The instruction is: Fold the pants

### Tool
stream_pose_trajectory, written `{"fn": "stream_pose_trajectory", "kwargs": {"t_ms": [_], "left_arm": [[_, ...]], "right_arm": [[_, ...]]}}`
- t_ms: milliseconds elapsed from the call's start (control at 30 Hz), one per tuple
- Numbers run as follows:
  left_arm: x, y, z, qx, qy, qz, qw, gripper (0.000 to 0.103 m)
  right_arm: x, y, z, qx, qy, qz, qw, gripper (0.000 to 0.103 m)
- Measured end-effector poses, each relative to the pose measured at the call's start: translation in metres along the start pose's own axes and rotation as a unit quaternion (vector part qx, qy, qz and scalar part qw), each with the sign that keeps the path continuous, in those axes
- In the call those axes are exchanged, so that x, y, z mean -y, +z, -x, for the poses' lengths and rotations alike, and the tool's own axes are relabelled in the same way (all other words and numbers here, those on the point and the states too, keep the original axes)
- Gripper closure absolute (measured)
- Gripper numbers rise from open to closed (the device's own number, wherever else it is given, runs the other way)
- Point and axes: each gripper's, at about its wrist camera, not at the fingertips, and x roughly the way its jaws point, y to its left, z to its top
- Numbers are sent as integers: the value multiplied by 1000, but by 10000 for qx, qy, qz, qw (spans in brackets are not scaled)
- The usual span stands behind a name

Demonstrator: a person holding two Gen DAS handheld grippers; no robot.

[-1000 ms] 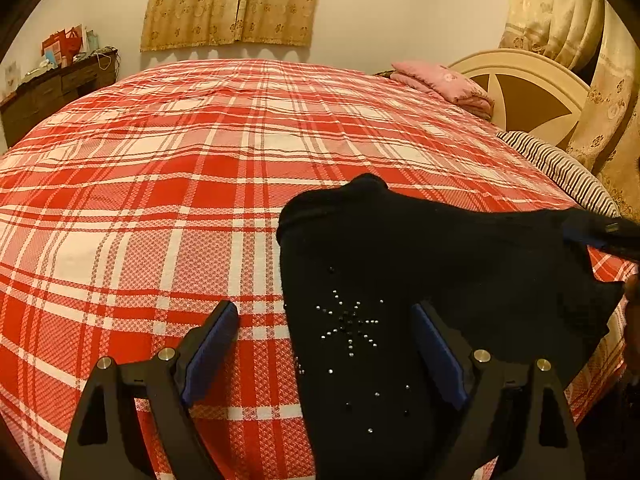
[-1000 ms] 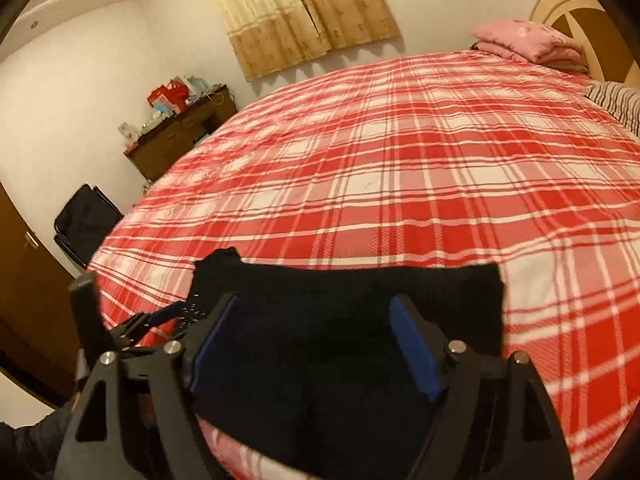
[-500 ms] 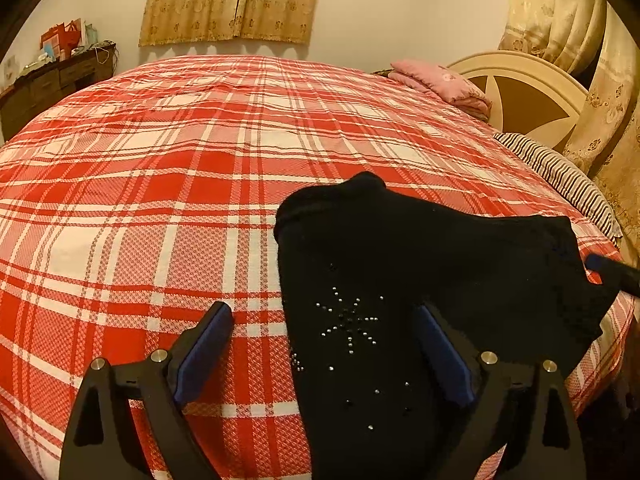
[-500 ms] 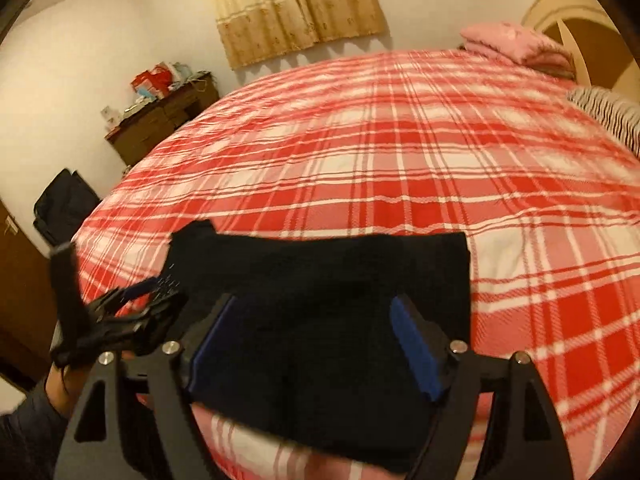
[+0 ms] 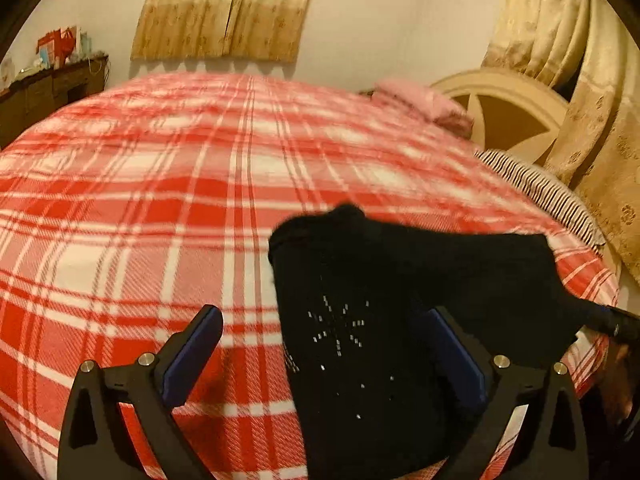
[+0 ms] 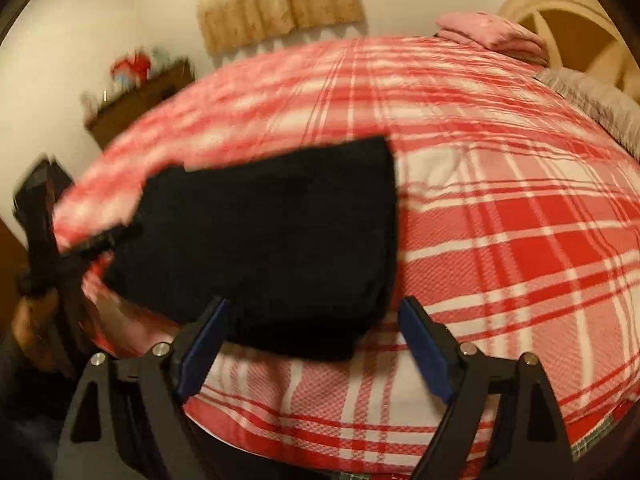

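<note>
Black pants (image 5: 360,340), folded into a compact pile with a star of small studs on top, lie on the red plaid bedspread (image 5: 160,208) near the bed's front edge. My left gripper (image 5: 324,344) hovers over the pile's left part. Its jaws are opening; the cloth lies under them and the pads do not press on it. In the right wrist view the pants (image 6: 272,232) lie ahead and to the left. My right gripper (image 6: 314,340) hangs at their near edge, jaws opening and not touching the cloth. The left gripper (image 6: 44,232) shows blurred at the far left.
A pink folded cloth (image 5: 424,104) and a striped pillow (image 5: 540,192) lie by the cream headboard (image 5: 512,112). A dark dresser (image 5: 44,92) with clutter stands left of the bed. Curtains hang behind and on the right. The bedspread's near edge (image 6: 360,432) drops off just below my right gripper.
My right gripper has drawn back off the pants, which now lie ahead and left of it. Both pairs of jaws have widened a little. The left gripper has hardly moved.
</note>
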Motion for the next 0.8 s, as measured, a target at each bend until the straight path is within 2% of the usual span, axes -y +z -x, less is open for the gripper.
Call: {"fn": "stream_pose_trajectory", "kwargs": {"t_ms": [100, 233, 333, 433, 567, 800], "left_arm": [[-6, 3, -4, -65, -114, 63, 9999, 1], [-11, 2, -16, -318, -132, -40, 9994, 1], [-15, 2, -24, -510, -248, -35, 9984, 1], [-11, 4, -27, -521, -340, -270, 9977, 1], [-8, 8, -33, -500, -463, -379, 9970, 1], [-8, 14, -40, -565, -675, -419, 9952, 1]], "right_arm": [[13, 8, 17, 392, 109, -272, 9988, 15], [28, 21, 11, 437, 238, -634, 9967, 15], [36, 30, -2, 368, 345, -869, 9949, 15], [41, 36, -17, 173, 437, -963, 9942, 19], [37, 39, -36, -73, 476, -897, 9948, 30], [31, 39, -51, -198, 544, -708, 9958, 33]]}}
